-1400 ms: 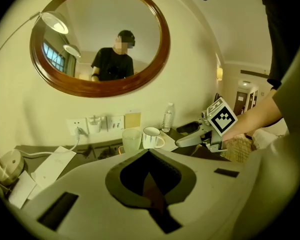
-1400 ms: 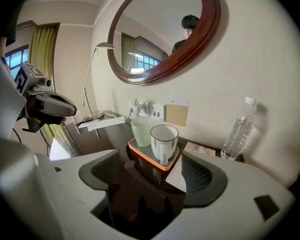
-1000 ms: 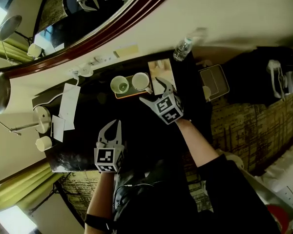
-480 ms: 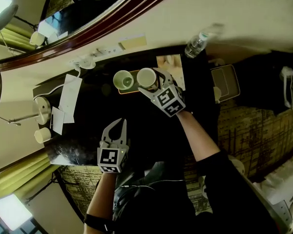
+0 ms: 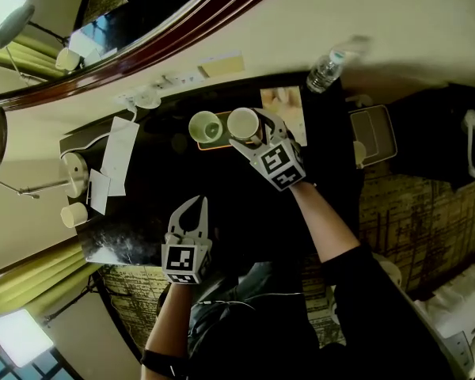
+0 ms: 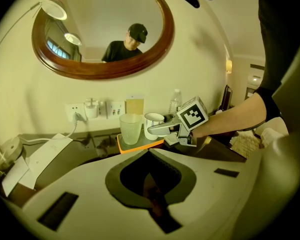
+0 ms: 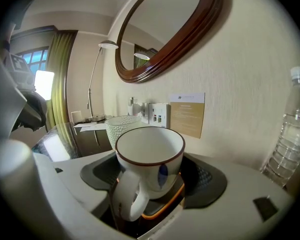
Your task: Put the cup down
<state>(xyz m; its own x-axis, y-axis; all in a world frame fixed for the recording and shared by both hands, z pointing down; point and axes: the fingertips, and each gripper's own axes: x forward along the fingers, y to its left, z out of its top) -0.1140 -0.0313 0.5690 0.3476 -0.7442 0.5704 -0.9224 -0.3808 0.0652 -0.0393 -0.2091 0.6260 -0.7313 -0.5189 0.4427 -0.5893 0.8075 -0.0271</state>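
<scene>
The right gripper (image 5: 250,135) has just been closing and clamps the white ceramic cup with a brown rim (image 7: 149,156). The cup is on the orange tray (image 6: 140,145) at the wall edge of the black worktop (image 5: 229,188), beside a pale textured tumbler (image 5: 205,125). The left gripper (image 5: 193,206) hovers near the front edge, jaws together and empty.

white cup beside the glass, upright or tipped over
Upright: the white cup shows a level rim with its mouth facing up, and its inside looks empty.

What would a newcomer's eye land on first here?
The white cup on the orange tray at the desk's back, between the right gripper's jaws, which have just been closing onto it. Above hangs the big oval mirror; the left gripper is shut, nearer the person.
</scene>
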